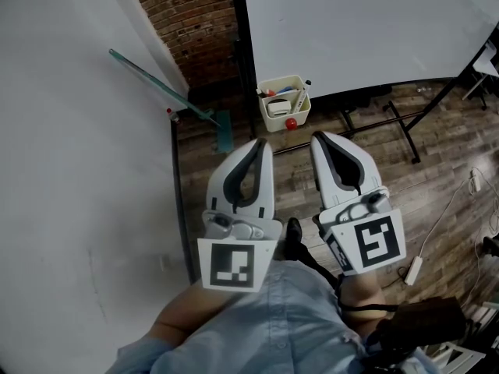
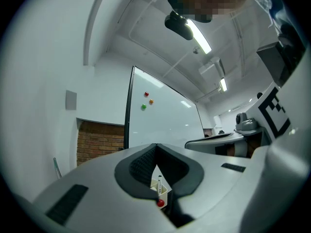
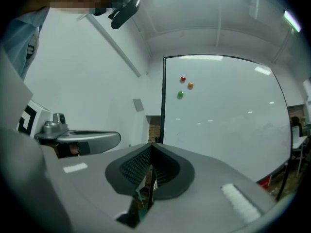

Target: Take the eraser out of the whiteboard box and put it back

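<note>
A cream whiteboard box (image 1: 284,102) hangs at the lower left corner of the whiteboard (image 1: 366,29). It holds markers and a pale block (image 1: 277,107) that looks like the eraser, and a red ball magnet (image 1: 291,123) sits on its front. My left gripper (image 1: 262,142) and right gripper (image 1: 317,136) are side by side near my body, both pointing at the box and well short of it. Each has its tips together with nothing between them. In the left gripper view, the box (image 2: 162,189) shows through the gap behind the left gripper's (image 2: 155,145) meeting tips. The right gripper (image 3: 151,144) faces the board.
A white wall (image 1: 70,170) runs along the left, with a greenish strip (image 1: 156,84) jutting from it and brick (image 1: 187,22) behind. The board's black stand legs (image 1: 405,135) spread over the wooden floor. A cable and power strip (image 1: 413,271) lie at the right. Coloured magnets (image 3: 182,79) dot the board.
</note>
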